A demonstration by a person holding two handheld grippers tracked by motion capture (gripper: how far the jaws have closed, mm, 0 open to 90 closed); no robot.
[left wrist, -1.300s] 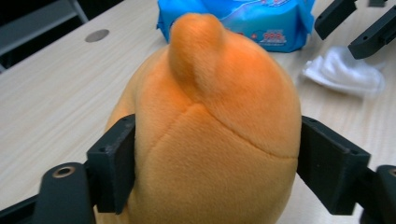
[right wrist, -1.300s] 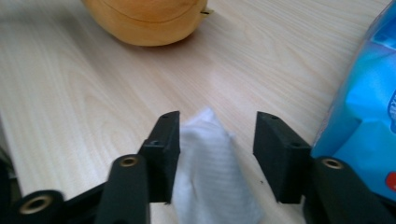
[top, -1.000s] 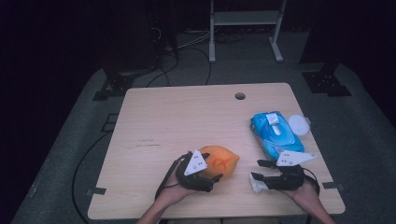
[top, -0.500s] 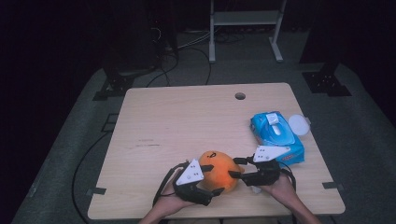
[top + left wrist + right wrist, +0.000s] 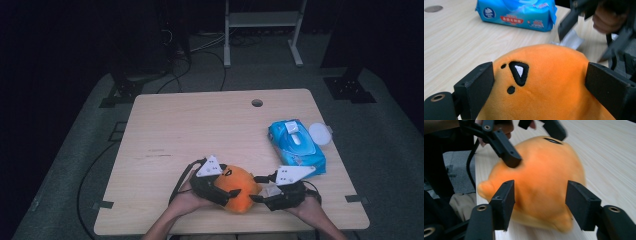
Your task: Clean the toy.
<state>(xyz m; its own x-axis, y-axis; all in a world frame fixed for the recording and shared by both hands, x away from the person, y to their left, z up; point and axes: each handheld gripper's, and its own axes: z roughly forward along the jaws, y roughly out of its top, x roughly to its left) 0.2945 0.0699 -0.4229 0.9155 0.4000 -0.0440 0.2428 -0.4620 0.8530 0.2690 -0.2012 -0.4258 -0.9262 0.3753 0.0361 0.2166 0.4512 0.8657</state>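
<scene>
An orange plush toy (image 5: 239,187) with a black-and-white embroidered mark lies near the table's front edge. My left gripper (image 5: 231,184) straddles it. In the left gripper view the toy (image 5: 544,82) spans the gap between the jaws of that gripper (image 5: 537,85). The jaws have just been opening, and the pads lie at its sides without a visible dent. My right gripper (image 5: 255,188) comes in from the right. Its jaws have also just been opening. In the right gripper view that gripper (image 5: 540,202) stands open just short of the toy (image 5: 541,175), with nothing clamped.
A blue pack of wet wipes (image 5: 296,145) lies at the right of the wooden table (image 5: 200,125), with a round white lid (image 5: 320,133) beside it. A small white packet (image 5: 571,40) lies under the right gripper. A cable hole (image 5: 257,103) sits at the far edge.
The right gripper has come left from beside the wipes pack up to the toy. The toy and left gripper have shifted slightly toward the front edge. Both grippers' jaws stand wider.
</scene>
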